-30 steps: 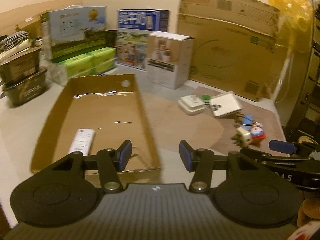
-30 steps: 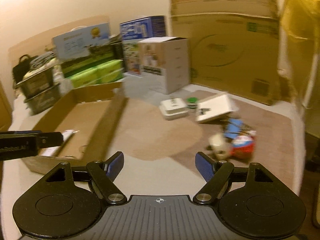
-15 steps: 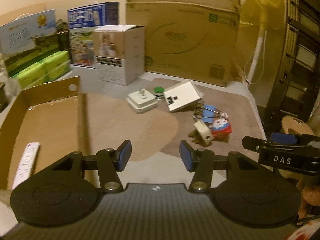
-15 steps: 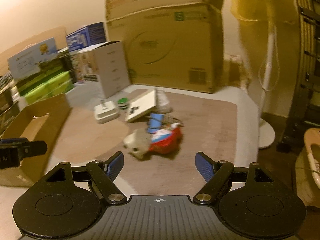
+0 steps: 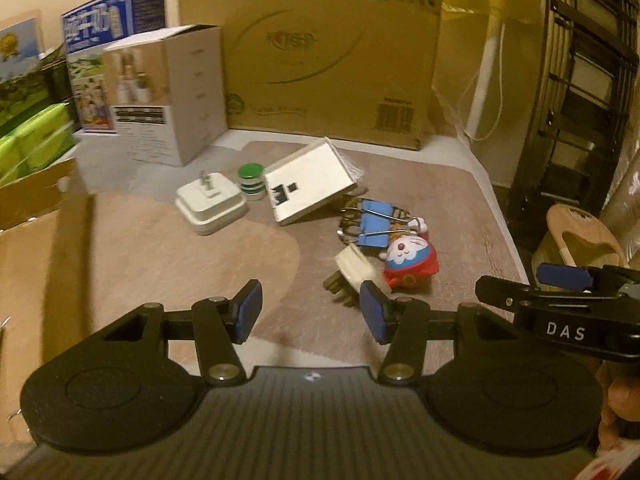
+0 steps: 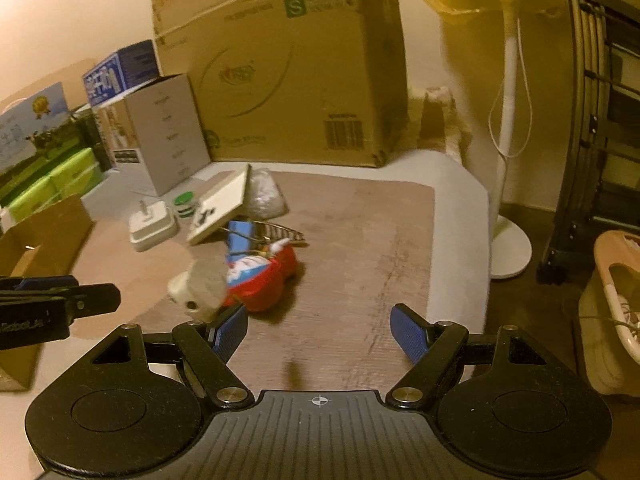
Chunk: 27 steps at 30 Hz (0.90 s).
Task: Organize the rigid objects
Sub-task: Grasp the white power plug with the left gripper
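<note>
Two claws hang over a desk covered by a brown mat [image 5: 168, 256], both spread wide and holding nothing. At the far left stands the open cardboard tray [image 5: 36, 216], its near wall just beside the left claw [image 5: 310, 312]; behind it sit green packs [image 5: 32, 144] and a blue printed carton [image 5: 108, 40]. Next comes a white product box [image 5: 168, 96], upright, with a large cardboard carton [image 5: 320, 52] behind and to its right. On the mat in front lies a white charger block [image 5: 210, 206] with its prongs up, and a small green-capped jar [image 5: 251, 182] stands just beside it. A flat white box [image 5: 310, 188] leans tilted against the jar's right side, its raised edge resting on something clear and crinkled behind it that shows only from the right wrist view. Right of that lies a cluster in contact: blue binder clips [image 5: 374, 224], a red and white toy figure [image 5: 410, 260], and a white plug adapter [image 5: 356, 272] lying on its side, prongs toward the camera, just ahead of the left claw's right finger. From the right wrist, the adapter [image 6: 200, 288] sits just ahead of the right claw's left finger, while the space between the fingers of the right claw [image 6: 320, 332] faces bare mat. Farther right stands a white fan pole [image 6: 508, 120] off the desk edge, then a dark rack [image 6: 600, 120].
</note>
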### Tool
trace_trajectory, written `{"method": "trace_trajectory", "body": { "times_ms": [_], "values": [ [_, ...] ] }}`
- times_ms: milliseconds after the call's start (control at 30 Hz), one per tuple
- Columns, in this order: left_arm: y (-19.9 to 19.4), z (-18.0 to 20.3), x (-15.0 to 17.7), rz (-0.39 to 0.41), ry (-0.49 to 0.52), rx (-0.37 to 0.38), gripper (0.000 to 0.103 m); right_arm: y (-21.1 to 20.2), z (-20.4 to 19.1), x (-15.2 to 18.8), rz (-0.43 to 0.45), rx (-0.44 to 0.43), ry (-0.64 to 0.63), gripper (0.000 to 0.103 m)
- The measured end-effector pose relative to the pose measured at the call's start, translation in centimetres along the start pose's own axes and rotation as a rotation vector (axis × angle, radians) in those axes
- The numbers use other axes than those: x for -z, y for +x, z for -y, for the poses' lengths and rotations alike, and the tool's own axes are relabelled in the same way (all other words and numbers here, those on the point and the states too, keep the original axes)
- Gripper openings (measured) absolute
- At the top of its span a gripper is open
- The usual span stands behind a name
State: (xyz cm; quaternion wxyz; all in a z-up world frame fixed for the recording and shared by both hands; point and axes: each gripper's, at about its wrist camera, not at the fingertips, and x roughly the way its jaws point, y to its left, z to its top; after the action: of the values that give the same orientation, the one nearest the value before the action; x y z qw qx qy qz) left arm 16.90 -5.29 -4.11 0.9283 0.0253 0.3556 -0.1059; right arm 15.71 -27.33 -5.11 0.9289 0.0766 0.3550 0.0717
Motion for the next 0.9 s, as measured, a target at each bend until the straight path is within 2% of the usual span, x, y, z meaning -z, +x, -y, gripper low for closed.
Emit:
{"method": "trace_trajectory", "body": {
  "times_ms": [300, 433, 600, 700, 900],
  "values": [
    [3.8, 2.6, -0.1, 0.002, 0.197, 0.054, 0.05, 1.8, 1.5, -0.2, -0.006, 0.018, 0.02, 0.078],
    [5.1, 3.3, 0.1, -0.01, 0.243, 0.08, 0.05, 2.4, 2.0, -0.2, -0.009, 0.023, 0.031, 0.078],
    [6.4, 3.5, 0.3, -0.036, 0.251, 0.082, 0.049, 2.8, 2.2, -0.1, -0.015, 0.028, 0.033, 0.078],
    [6.4, 2.8, 0.2, -0.038, 0.208, 0.1, 0.042, 3.0, 2.1, -0.1, -0.014, 0.028, 0.028, 0.078],
    [5.0, 0.5, 0.6, -0.037, 0.118, 0.07, 0.041, 3.1, 1.4, -0.3, -0.004, -0.039, 0.035, 0.078]
  ]
}}
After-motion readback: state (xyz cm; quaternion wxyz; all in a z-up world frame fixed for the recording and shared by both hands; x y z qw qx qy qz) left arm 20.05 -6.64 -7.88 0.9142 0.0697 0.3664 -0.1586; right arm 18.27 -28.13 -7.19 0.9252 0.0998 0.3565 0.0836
